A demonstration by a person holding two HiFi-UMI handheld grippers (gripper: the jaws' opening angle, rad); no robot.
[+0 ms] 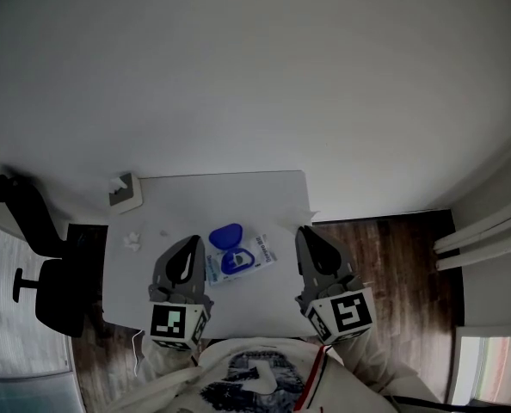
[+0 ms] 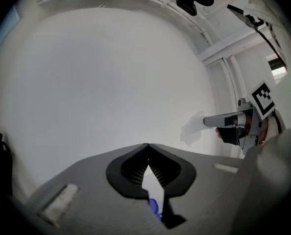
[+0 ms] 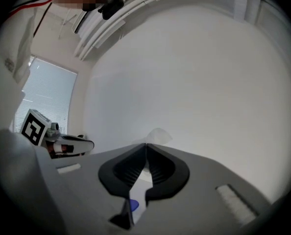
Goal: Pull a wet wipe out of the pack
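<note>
Right tool [image 3: 146, 145] is clamped on a corner of the wipe [image 3: 158, 135], above the pack [image 1: 254, 255]. Left tool [image 2: 146, 146] is closed and empty beside the pack. The wipe looks thin, limp and damp, so gripping an edge seems best.

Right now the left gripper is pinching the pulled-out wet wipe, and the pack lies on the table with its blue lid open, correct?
Wrong gripper. The right gripper is pinching the wet wipe, as the left gripper view shows; the left gripper is shut on nothing. The pack lies on the table with its blue lid open.
</note>
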